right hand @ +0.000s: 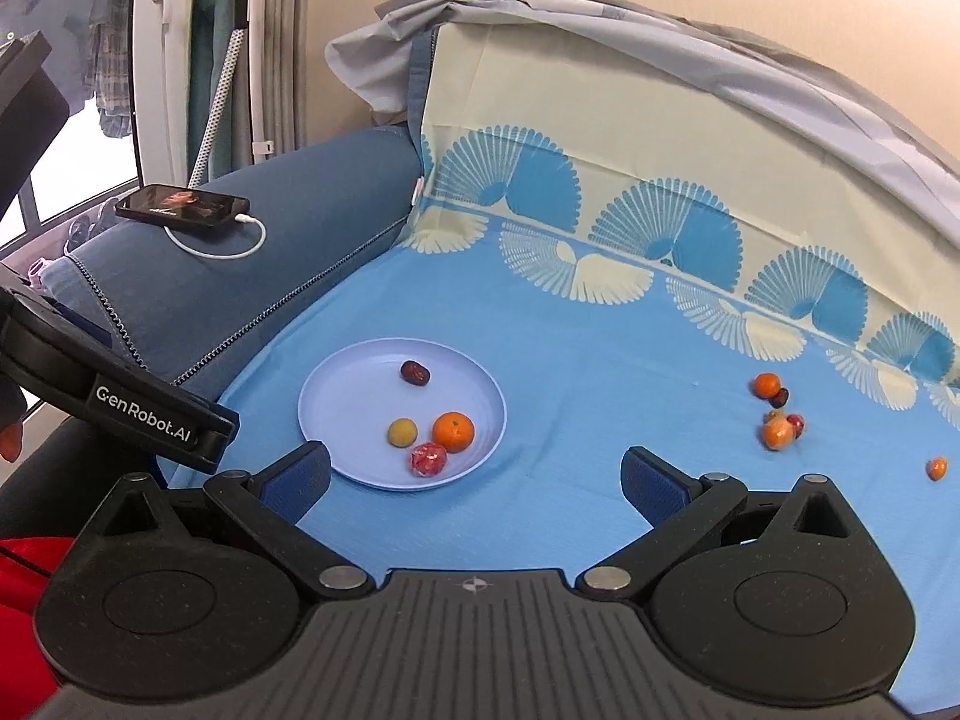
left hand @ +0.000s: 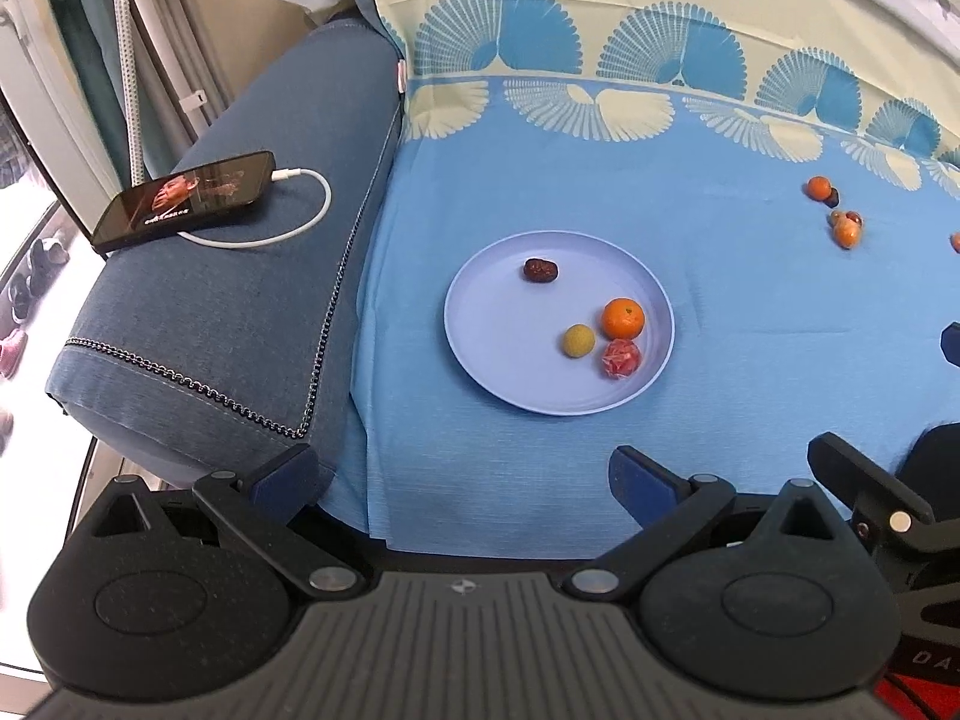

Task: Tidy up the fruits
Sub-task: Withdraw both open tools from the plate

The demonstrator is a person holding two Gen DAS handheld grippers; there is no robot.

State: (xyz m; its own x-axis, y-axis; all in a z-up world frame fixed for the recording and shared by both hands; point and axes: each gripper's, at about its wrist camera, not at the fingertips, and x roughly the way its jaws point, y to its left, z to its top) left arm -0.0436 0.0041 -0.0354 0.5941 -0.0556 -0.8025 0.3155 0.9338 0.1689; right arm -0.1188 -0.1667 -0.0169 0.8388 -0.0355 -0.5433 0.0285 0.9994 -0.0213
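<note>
A pale blue plate (left hand: 480, 324) (right hand: 336, 396) lies on the blue cloth. It holds a dark red date (left hand: 541, 270) (right hand: 415, 372), an orange mandarin (left hand: 623, 318) (right hand: 453, 431), a yellow-green round fruit (left hand: 578, 341) (right hand: 402, 432) and a red wrapped fruit (left hand: 621, 359) (right hand: 428, 459). More small fruits (left hand: 837, 210) (right hand: 777, 414) lie loose on the cloth to the right, and one orange fruit (right hand: 936, 468) lies apart. My left gripper (left hand: 462, 471) is open and empty, short of the plate. My right gripper (right hand: 474, 474) is open and empty, just right of the plate.
A phone (left hand: 186, 198) (right hand: 183, 206) with a white charging cable (left hand: 288, 228) lies on the blue sofa armrest (left hand: 240, 312) at the left. The patterned cloth rises up the sofa back (right hand: 600, 138) behind. The left gripper's body (right hand: 120, 402) shows at the left of the right wrist view.
</note>
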